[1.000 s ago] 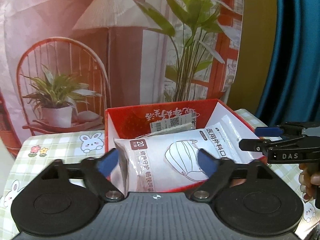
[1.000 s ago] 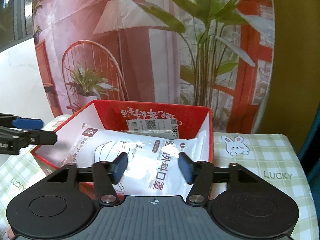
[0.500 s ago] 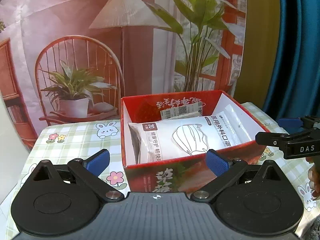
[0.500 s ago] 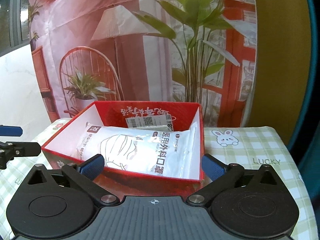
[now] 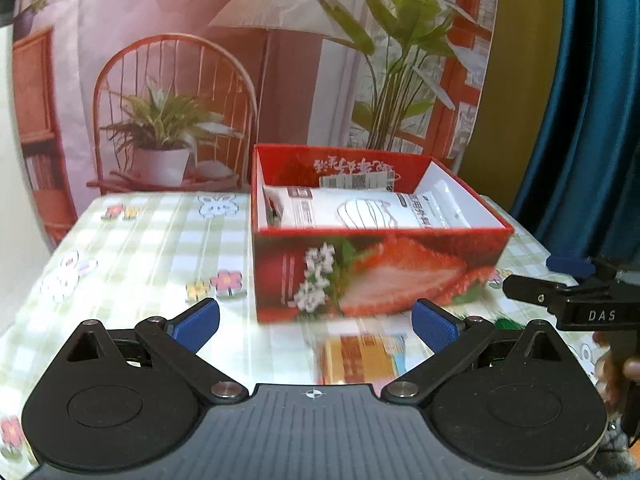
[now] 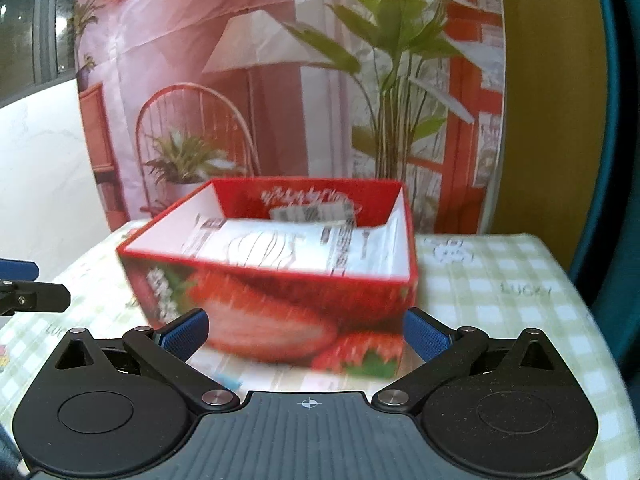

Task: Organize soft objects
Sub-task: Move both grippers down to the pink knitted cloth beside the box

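Note:
A white pack of face masks point(image 5: 360, 212) lies flat inside a red box with strawberry pictures point(image 5: 380, 272), on the checked tablecloth. My left gripper point(image 5: 316, 320) is open in front of the box's near wall, with nothing between its blue pads. In the right wrist view the same pack point(image 6: 280, 244) lies in the box point(image 6: 272, 300), and my right gripper point(image 6: 306, 334) is open just short of the near wall, holding nothing. Each gripper also shows at the edge of the other's view: the right gripper point(image 5: 552, 280) and the left gripper point(image 6: 24, 284).
A blurred orange and yellow packet point(image 5: 360, 358) lies on the cloth between the box and my left gripper. The green checked tablecloth point(image 5: 140, 248) has bunny and flower prints. A printed backdrop stands behind the table, and a blue curtain point(image 5: 592, 100) hangs at the right.
Both grippers have drawn back from over the box to in front of it. Their jaws have spread wide, the right one most. The mask pack stays in the box.

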Available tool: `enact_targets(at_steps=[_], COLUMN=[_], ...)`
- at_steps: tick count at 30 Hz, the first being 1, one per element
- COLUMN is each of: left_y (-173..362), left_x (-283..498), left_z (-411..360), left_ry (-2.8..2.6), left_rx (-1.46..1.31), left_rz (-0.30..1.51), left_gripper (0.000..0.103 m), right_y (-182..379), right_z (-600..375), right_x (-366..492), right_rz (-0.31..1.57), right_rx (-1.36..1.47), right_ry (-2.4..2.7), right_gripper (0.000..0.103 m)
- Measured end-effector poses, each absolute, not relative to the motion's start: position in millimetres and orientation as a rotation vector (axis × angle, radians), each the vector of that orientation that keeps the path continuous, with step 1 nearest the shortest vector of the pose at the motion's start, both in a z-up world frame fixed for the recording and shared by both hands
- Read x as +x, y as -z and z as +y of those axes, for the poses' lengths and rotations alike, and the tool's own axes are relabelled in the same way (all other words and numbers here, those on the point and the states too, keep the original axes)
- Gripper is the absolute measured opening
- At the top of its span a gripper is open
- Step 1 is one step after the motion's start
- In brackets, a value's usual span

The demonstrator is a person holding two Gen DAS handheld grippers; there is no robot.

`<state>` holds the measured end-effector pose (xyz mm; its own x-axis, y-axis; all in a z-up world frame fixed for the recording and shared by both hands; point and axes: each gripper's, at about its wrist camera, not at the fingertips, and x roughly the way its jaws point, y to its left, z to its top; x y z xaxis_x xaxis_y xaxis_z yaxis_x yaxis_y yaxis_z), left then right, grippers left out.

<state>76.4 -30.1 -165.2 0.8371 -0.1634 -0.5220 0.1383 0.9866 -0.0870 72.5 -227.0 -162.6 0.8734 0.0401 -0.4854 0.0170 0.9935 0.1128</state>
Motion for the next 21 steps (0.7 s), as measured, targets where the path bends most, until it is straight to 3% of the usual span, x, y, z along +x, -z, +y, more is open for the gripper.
enact_targets(at_steps=[9, 16, 21], left_y=[195, 216, 220], left_x=[56, 60, 61], left_z=[-26, -24, -23], left_ry=[0.162, 0.19, 0.198], left_rx=[-0.096, -0.153, -0.161], left_rz=[0.615, 0.697, 0.705], left_gripper=[0.103, 0.103, 0.103], right_y=[199, 213, 219], right_z=[-206, -189, -192], right_x=[29, 25, 27], right_rz=[0.562, 0.607, 0.629], right_rx=[0.141, 0.1, 0.133], right_ry=[-0.028, -0.079, -0.085], right_gripper=[0.098, 0.084, 0.079])
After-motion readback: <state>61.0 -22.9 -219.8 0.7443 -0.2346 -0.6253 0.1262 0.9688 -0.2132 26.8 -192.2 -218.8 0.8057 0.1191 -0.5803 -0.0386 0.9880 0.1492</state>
